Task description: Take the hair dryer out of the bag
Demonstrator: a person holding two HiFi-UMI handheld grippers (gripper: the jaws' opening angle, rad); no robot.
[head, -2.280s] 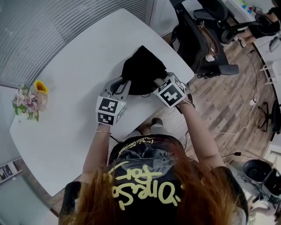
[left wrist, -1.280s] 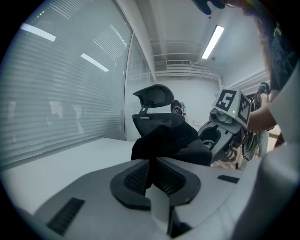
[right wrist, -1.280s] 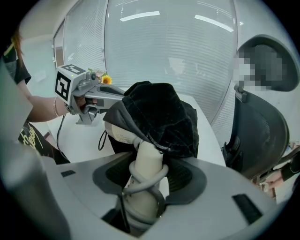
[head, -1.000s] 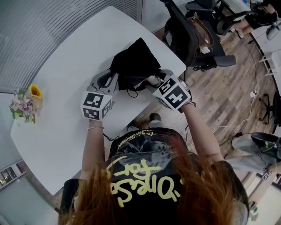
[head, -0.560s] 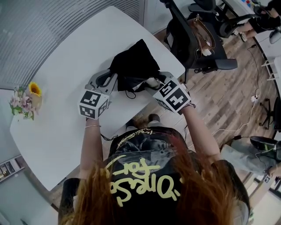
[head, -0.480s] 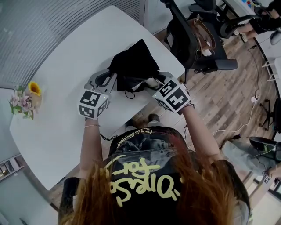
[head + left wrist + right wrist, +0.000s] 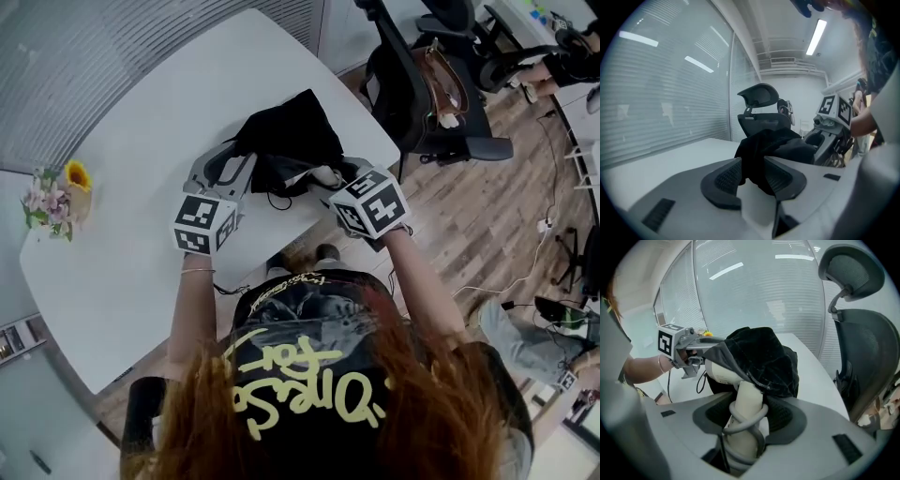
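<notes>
Black bag (image 7: 292, 131) lies on the white desk (image 7: 131, 206). At the bag's mouth the right claw (image 7: 750, 414) pinches the cream handle of the hair dryer (image 7: 746, 394), cord wound round it, its head under the bag's rim. At the bag's left edge the left claw (image 7: 752, 171) has just been opening, bag cloth loose between its pads.

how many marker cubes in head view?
2. One cube on the left claw, whose jaws have just been opening with bag fabric between; the other on the right claw.

Unreadable yellow lettering (image 7: 302, 392) on shirt (image 7: 314, 317)
</notes>
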